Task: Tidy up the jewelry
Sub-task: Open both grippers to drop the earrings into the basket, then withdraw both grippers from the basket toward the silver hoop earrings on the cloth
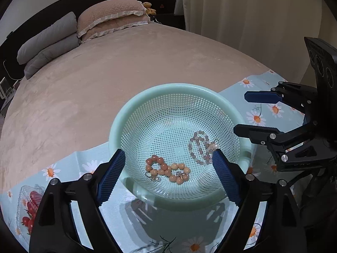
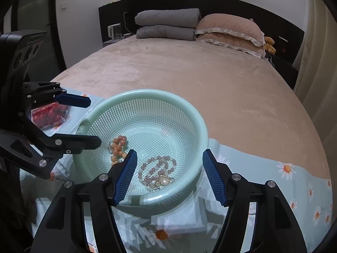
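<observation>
- Blue ribbed pads of the left gripper (image 1: pixel 168 177) sit closest to me, spread wide and gripping nothing, one outside the near-left rim and one over the right inner wall of the mint basket (image 1: pixel 130 113).
- Both tools tilt steeply down toward the basket from its near side; the left one's dark shadow falls on the cloth just in front of the rim.
- Inside the basket, an orange bead bracelet (image 1: pixel 167 169) lies on the mesh floor between the left gripper's fingers, untouched, with small silver pieces against it.
- Just to its right lies a pale pink bead strand (image 1: pixel 200 147), coiled, with a pearl charm at its edge, close beside the left tool's right pad.
- From the other side, the right gripper (image 2: pixel 169 175) also stands parted and empty, its left pad over the basket's near wall and its right pad outside the rim, the pink strand lying between them.
- Each tool shows in the other's view, jaws apart, hovering beside the basket.
- Under the basket is a daisy-print cloth (image 2: pixel 284 181) spread along the near edge of a wide bed (image 1: pixel 105 67), which is bare all the way to the pillows.
- Left of the basket, on the cloth, stands a clear box of red fruit (image 2: pixel 49 116), near the left tool's upper finger.
</observation>
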Demonstrator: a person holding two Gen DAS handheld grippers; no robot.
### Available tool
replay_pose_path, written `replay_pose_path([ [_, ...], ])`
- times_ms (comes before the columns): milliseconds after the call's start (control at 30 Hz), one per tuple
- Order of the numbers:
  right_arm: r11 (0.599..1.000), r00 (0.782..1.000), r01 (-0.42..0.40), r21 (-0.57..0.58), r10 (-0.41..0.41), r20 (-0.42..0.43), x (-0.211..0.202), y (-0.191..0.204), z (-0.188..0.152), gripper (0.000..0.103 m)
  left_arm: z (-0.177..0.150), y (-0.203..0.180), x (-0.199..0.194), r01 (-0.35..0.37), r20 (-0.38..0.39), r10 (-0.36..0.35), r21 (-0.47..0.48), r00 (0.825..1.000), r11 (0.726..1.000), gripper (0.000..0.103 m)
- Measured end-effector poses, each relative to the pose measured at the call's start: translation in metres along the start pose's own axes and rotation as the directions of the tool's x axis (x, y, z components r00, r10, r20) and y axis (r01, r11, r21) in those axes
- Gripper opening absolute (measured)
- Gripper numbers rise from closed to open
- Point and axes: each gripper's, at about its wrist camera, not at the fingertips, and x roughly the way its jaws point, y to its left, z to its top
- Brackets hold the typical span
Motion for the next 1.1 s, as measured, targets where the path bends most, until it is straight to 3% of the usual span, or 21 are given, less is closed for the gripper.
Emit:
replay_pose_path([
  [200,1.000,1.000,0.016,-0.022,-0.015,0.020,-0.030,0.010,-0.001,0.066,-0.008,-0.005,-0.031,-0.030,0.023,0.030,0.002,0.999,1.000,0.096],
  [433,0.999,0.998,0.029,-0.036,-0.027,0.049,-0.066,0.023,-0.007,0.072,-0.023,-0.013,-0.058,-0.066,0.025,0.066,0.006,0.998,0.998,0.096],
  [667,0.998,0.998,0.035,-0.051,-0.033,0.052,-0.089,0.036,-0.023,0.075,-0.042,-0.022,-0.087,-0.046,0.052,0.046,-0.008,0.998,0.999,0.097],
  [1100,0.996,1.000,0.015,-0.093,-0.015,0.006,-0.098,0.060,-0.057,0.075,-0.084,-0.028,-0.092,-0.064,-0.002,0.064,-0.042,0.998,0.997,0.097],
])
